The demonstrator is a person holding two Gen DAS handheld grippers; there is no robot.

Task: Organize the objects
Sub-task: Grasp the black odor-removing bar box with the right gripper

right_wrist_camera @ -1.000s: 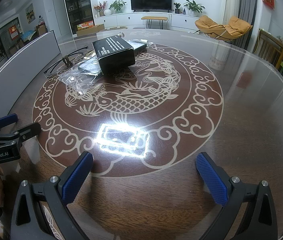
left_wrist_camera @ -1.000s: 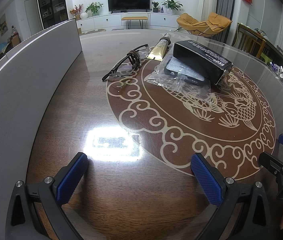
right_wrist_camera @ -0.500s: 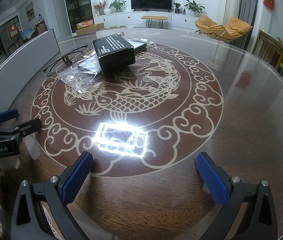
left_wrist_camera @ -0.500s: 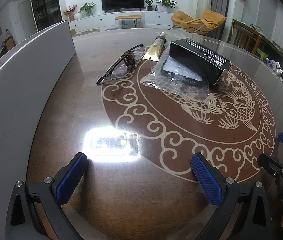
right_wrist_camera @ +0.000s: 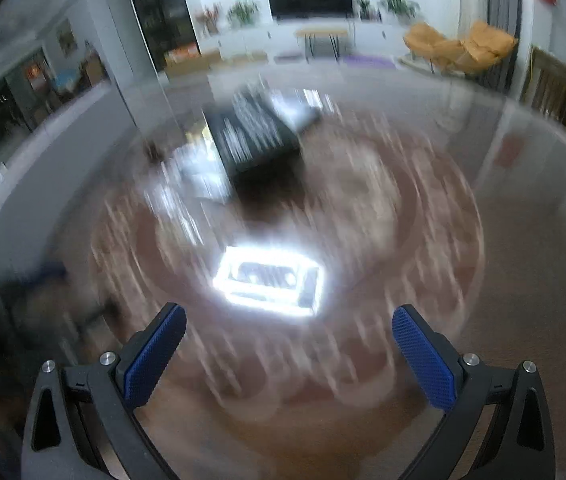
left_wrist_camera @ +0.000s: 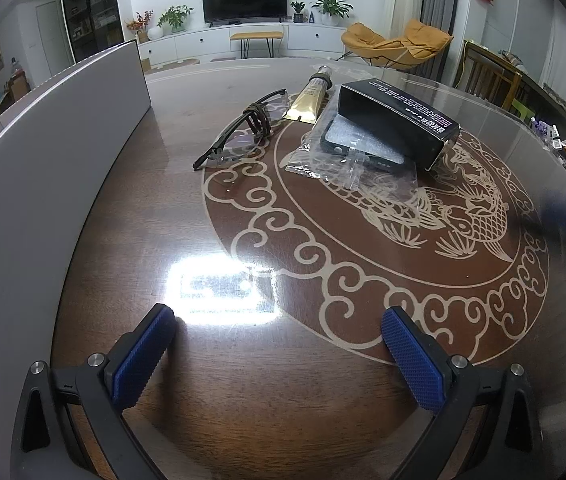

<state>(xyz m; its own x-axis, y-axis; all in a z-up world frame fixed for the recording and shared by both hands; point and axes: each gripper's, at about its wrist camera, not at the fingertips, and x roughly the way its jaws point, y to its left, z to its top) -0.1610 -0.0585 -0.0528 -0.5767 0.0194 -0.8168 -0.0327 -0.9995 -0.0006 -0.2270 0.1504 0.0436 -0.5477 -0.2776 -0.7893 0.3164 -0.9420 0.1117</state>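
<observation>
On the round table lie a black box [left_wrist_camera: 397, 124], a phone case in a clear plastic bag [left_wrist_camera: 357, 154], a gold tube [left_wrist_camera: 309, 98] and dark-framed glasses [left_wrist_camera: 243, 128] with a brown band around them. My left gripper [left_wrist_camera: 279, 354] is open, low over the table's near side, well short of them. My right gripper [right_wrist_camera: 289, 354] is open with nothing between its fingers. The right wrist view is smeared by motion; the black box [right_wrist_camera: 253, 132] shows ahead of it as a dark blur.
A tall grey panel [left_wrist_camera: 43, 160] stands along the table's left edge. The brown table [left_wrist_camera: 243, 380] bears a cream fish and cloud pattern and a bright lamp reflection. A dark blur crosses the right edge of the left wrist view. Chairs and a TV unit stand behind.
The right gripper has moved fast forward toward the black box, blurring its view. The left gripper has crept closer to the objects. The right gripper's clear shape at the left view's edge is now a blur.
</observation>
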